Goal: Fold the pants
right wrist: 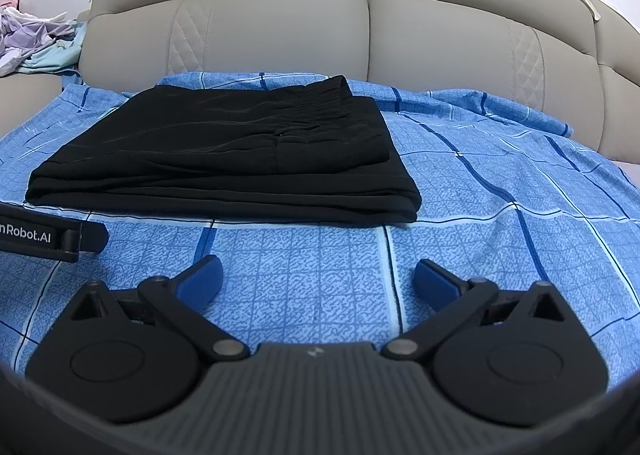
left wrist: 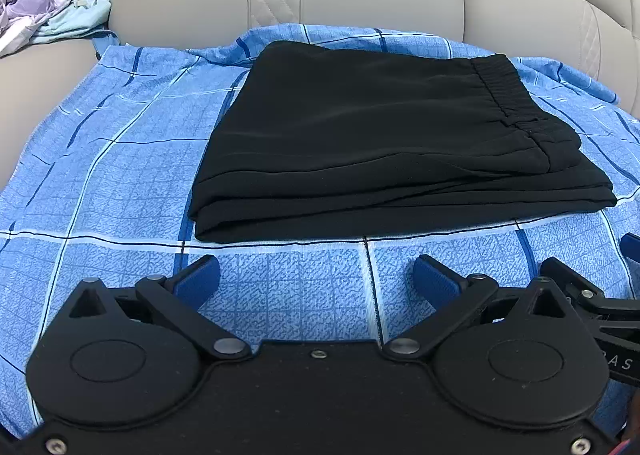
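Observation:
Black pants (left wrist: 376, 143) lie folded into a flat rectangular stack on a blue checked sheet (left wrist: 120, 159), the elastic waistband at the stack's right. The pants also show in the right wrist view (right wrist: 224, 159), left of centre. My left gripper (left wrist: 318, 281) is open and empty, a short way in front of the stack's near edge. My right gripper (right wrist: 318, 279) is open and empty, in front of the stack's right corner. Neither touches the pants. Part of the right gripper shows at the left wrist view's right edge (left wrist: 600, 295).
The sheet (right wrist: 500, 183) covers a beige leather sofa seat, with the padded backrest (right wrist: 360, 35) right behind the pants. A heap of pale clothes (left wrist: 44, 11) lies at the far left. The left gripper's body (right wrist: 48, 237) shows at the left edge.

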